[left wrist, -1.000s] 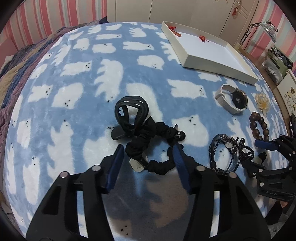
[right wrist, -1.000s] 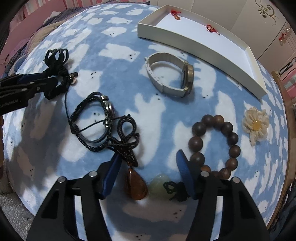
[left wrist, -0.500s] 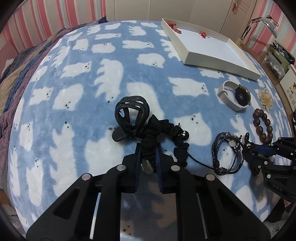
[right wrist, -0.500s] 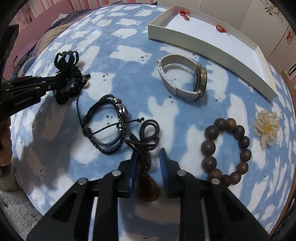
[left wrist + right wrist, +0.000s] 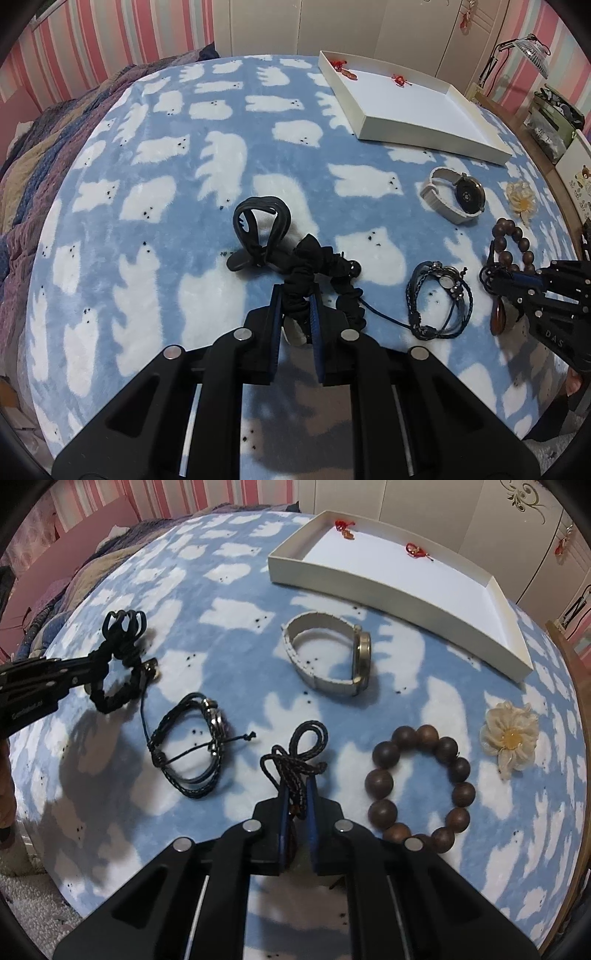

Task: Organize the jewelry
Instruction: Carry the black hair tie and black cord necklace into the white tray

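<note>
My left gripper (image 5: pixel 295 295) is shut on a black scrunchie (image 5: pixel 332 266) lying on the blue blanket, with the fabric bunched between its blue pads. A black hair clip (image 5: pixel 262 218) lies just beyond it. My right gripper (image 5: pixel 297 788) has its jaws closing tight on the dark braided cord (image 5: pixel 295 760) of a necklace. Its amber pendant (image 5: pixel 498 317) hangs below the fingers. In the right wrist view the left gripper (image 5: pixel 99 661) comes in from the left onto the scrunchie (image 5: pixel 110 701).
A white tray (image 5: pixel 369 579) stands at the far side with small red charms inside. Between the grippers lies a black leather bracelet (image 5: pixel 192 746). A watch (image 5: pixel 328 657), a wooden bead bracelet (image 5: pixel 421 786) and a cream flower brooch (image 5: pixel 509 738) lie to the right.
Both grippers went from wide open to shut. The left closed on the scrunchie and the right on the necklace cord. The scrunchie is squeezed narrower. The pale green bead near the right fingers is out of sight.
</note>
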Demonstrator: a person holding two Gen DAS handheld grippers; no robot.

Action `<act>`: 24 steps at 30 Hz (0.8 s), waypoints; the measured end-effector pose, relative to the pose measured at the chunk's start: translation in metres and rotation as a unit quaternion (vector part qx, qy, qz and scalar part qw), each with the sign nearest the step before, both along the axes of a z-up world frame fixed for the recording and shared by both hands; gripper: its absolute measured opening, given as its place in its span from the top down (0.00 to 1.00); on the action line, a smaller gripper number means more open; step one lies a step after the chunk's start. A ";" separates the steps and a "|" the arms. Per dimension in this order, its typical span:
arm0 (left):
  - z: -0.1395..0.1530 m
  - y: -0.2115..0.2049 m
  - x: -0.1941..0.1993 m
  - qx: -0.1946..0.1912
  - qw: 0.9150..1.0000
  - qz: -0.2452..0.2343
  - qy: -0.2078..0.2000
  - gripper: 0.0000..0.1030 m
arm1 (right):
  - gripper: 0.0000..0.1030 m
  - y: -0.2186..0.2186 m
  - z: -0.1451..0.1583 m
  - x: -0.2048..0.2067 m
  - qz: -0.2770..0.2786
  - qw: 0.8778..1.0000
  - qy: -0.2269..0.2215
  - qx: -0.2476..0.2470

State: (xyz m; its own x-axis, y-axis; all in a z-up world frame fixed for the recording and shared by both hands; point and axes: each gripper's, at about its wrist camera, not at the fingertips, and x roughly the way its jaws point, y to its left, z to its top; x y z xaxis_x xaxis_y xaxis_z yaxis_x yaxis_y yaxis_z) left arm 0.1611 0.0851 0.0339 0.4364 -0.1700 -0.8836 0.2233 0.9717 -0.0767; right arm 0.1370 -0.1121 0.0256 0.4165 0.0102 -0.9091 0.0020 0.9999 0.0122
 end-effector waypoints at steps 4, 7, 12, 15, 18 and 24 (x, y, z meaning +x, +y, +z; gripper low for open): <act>0.009 0.000 -0.005 0.001 1.000 0.002 -0.008 0.88 | 0.92 -0.001 0.005 0.000 0.004 1.000 -0.013 0.000; 0.017 -0.001 -0.009 -0.004 1.000 0.000 -0.013 0.88 | 0.92 -0.003 0.013 0.000 0.005 1.000 -0.026 0.002; 0.035 -0.005 -0.008 -0.008 0.999 -0.004 -0.031 0.88 | 0.92 -0.019 0.029 0.002 -0.007 0.999 -0.051 0.015; 0.050 -0.012 -0.002 -0.010 0.999 -0.009 -0.044 0.88 | 0.93 -0.033 0.039 0.005 -0.019 0.997 -0.067 0.023; 0.064 -0.023 0.007 -0.015 0.998 -0.020 -0.058 0.88 | 0.93 -0.048 0.049 0.010 -0.030 0.996 -0.083 0.024; 0.089 -0.046 0.039 -0.030 0.996 -0.032 -0.075 0.88 | 0.93 -0.088 0.070 0.032 -0.058 0.992 -0.111 0.030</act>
State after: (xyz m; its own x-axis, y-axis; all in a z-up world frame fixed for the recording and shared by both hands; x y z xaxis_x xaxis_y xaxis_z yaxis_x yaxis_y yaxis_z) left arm 0.1999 0.0395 0.1228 0.5496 -0.2527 -0.7963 0.2982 0.9497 -0.0956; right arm 0.1687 -0.2005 0.0954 0.6078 0.0010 -0.7941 0.1080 0.9906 0.0840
